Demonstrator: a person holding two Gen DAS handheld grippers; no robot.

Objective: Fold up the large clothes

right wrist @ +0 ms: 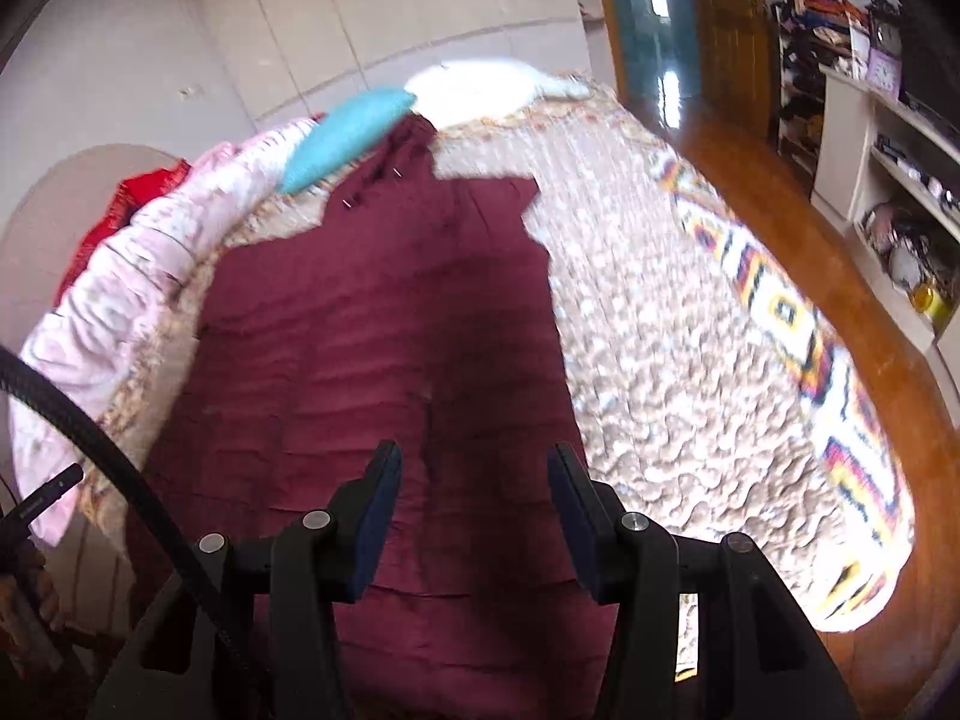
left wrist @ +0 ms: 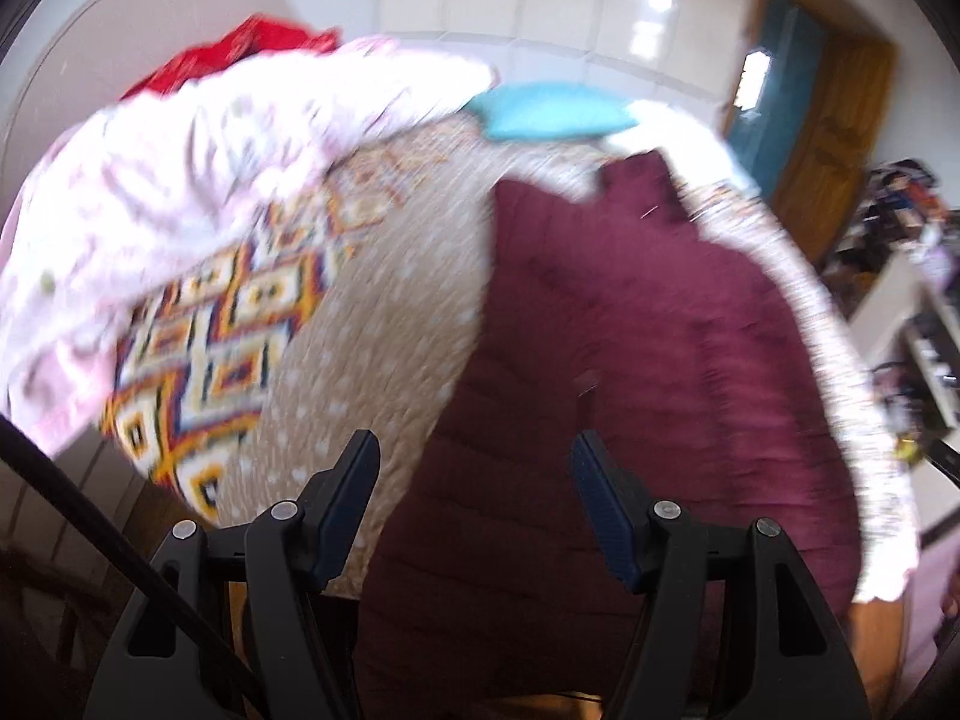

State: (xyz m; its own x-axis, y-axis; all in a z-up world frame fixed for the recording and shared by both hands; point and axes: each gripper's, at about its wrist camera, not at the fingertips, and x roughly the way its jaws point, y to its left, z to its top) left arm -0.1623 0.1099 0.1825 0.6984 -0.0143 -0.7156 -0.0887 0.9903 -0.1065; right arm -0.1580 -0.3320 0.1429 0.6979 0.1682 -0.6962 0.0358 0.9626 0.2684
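A large maroon hooded garment point(right wrist: 372, 312) lies flat on the bed, its hood point(right wrist: 414, 144) pointing to the far end. In the right wrist view my right gripper point(right wrist: 475, 449) hovers above the garment's near part, open, with nothing between its fingers. The left wrist view is blurred by motion. It shows the same maroon garment point(left wrist: 600, 312) below my left gripper point(left wrist: 475, 441), which is open and empty above the garment's left edge.
The bed's patterned quilt point(right wrist: 660, 330) has free room right of the garment. A teal pillow point(right wrist: 348, 132) and a white pillow point(right wrist: 474, 87) lie at the head. A pink blanket point(right wrist: 120, 282) and red cloth point(right wrist: 114, 210) pile at the left. Shelves point(right wrist: 888, 180) stand beyond the wooden floor point(right wrist: 810, 228).
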